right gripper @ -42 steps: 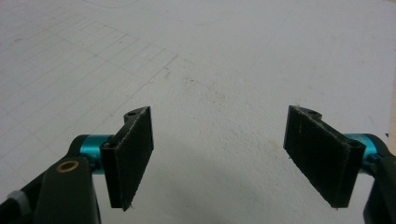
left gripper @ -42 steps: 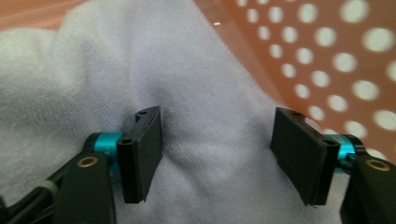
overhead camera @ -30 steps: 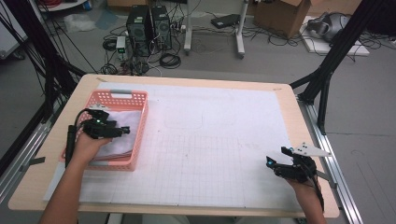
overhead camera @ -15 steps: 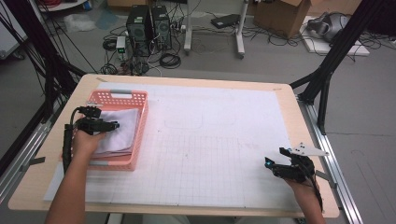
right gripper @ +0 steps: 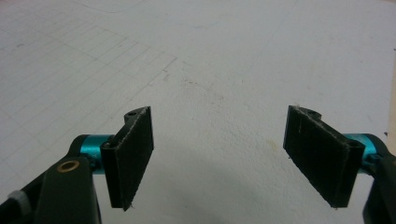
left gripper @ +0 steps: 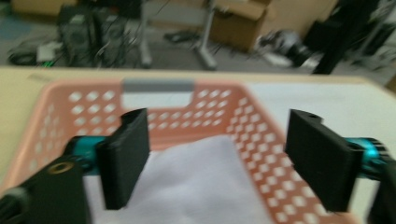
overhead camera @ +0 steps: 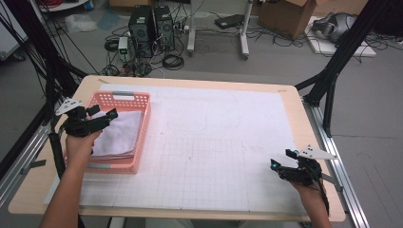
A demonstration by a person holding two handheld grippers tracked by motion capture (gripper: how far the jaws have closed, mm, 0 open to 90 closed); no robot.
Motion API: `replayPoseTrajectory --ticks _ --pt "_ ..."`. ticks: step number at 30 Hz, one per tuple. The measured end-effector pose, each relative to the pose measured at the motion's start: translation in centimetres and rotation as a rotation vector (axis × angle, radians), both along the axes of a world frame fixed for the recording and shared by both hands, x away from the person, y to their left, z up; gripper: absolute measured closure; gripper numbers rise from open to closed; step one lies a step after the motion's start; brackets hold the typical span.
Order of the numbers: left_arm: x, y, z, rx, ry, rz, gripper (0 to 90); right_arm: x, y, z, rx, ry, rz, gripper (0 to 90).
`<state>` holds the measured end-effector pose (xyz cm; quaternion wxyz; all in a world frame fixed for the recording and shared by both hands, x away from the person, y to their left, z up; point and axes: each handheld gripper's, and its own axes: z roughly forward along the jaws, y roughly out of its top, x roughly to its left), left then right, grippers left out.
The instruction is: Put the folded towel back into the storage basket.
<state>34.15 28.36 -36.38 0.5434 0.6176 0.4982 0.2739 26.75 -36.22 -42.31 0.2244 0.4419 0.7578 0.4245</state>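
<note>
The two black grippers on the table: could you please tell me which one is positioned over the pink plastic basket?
The left gripper, above the pink plastic basket holding a folded white cloth; the right gripper is over bare mat.

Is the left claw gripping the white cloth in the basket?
No: in the left gripper view the left claw stands open, its jaws apart above the cloth lying in the basket.

Wooden table (overhead camera: 304, 118), light top, rounded corners. White gridded mat (overhead camera: 214, 152) covers most of it, bare wood strip around edges. Pink plastic basket (overhead camera: 142, 137) sits at left end on mat, holed walls, grey handle strip at far side.
</note>
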Motion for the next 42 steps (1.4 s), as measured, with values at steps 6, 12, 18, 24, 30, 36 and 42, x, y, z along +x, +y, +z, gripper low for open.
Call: replayPoseTrajectory --ticks 6,12,18,24,30,36,42 --pt "-2.9 -3.0 1.0 -0.015 -0.11 -0.104 19.5 -0.1 0.1 0.2 0.001 -0.016 0.008 23.1" --pt "-5.1 -8.0 0.7 0.007 -0.176 -0.229 20.9 -0.2 0.0 0.1 0.005 -0.024 0.011 23.1" --pt "-5.8 -12.3 -0.6 0.003 -0.174 -0.327 21.3 -0.4 -0.3 0.0 0.009 -0.033 0.01 23.0" --pt "-6.2 -15.6 -2.0 -0.036 -0.145 -0.411 22.0 -0.8 -0.6 0.1 0.013 -0.047 0.004 23.0" --pt "-6.4 -17.9 -3.4 0.002 -0.127 -0.458 22.8 -0.9 -0.5 0.2 0.014 -0.049 0.007 23.0" --pt "-7.1 -19.1 -5.3 0.031 -0.107 -0.481 23.2 -1.1 -0.2 0.2 0.004 -0.05 0.014 23.0" --pt "-7.4 -19.4 -6.1 0.053 -0.096 -0.482 23.2 -1.1 0.1 0.3 0.001 -0.055 0.016 23.0"
